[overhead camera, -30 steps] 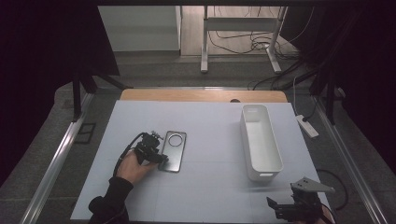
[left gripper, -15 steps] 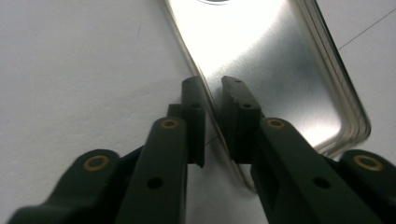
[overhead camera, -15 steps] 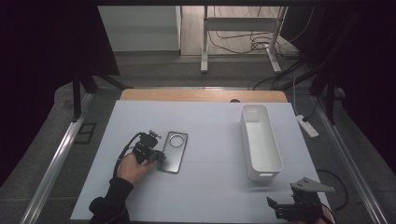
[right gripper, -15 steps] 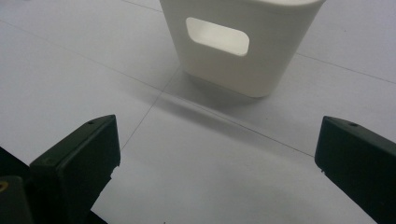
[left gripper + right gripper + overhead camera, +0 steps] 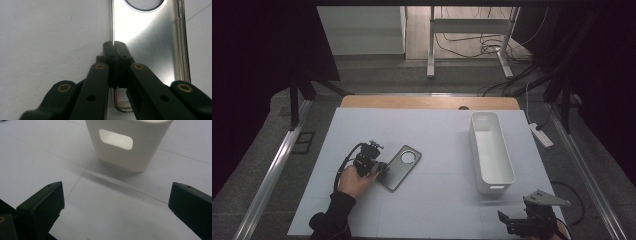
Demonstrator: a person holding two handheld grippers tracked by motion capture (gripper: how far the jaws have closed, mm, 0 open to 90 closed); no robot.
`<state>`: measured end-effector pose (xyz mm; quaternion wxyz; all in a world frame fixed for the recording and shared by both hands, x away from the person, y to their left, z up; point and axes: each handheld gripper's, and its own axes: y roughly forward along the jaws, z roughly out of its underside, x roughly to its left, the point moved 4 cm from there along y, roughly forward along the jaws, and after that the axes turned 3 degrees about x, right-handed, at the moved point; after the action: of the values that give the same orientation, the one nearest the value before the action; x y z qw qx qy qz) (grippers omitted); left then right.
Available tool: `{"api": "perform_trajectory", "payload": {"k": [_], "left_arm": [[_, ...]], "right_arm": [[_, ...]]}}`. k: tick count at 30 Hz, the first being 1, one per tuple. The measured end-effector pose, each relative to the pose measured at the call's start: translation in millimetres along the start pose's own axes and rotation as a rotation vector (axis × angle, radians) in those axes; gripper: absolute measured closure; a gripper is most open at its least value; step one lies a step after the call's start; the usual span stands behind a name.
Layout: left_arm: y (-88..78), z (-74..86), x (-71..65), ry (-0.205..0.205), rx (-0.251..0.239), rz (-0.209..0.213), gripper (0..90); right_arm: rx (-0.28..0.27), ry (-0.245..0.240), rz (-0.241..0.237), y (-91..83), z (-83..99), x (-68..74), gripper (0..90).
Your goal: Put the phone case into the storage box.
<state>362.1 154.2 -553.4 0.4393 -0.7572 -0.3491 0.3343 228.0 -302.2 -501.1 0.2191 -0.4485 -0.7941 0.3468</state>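
The left tool (image 5: pixel 114 47), its jaws just closed on the long edge of the phone case (image 5: pixel 147 50), grips something light, thin, probably slippery and bendy.

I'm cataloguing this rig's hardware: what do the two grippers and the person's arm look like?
Both grippers are black. The left gripper has long flat link arms with brass-coloured rivets and small holes, ending in narrow jaws; a black cable loops from it. The right gripper has broad, blocky jaws and carries a grey three-cornered plate on top. The left forearm wears a dark sleeve.
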Motion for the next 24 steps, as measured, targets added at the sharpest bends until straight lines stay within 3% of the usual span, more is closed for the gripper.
{"api": "perform_trajectory", "payload": {"k": [14,24], "left_arm": [[-11.5,6.3,-9.6,0.047,-0.091,0.010,89.0],[-27.9,15.4,-17.5,0.070,-0.187,0.028,88.9]], "right_arm": [[-0.010,0.000,-0.002,-0.7,-0.1,0.1,0.5],[-0.013,-0.004,-0.006,-1.3,-0.1,0.2,0.4]]}}
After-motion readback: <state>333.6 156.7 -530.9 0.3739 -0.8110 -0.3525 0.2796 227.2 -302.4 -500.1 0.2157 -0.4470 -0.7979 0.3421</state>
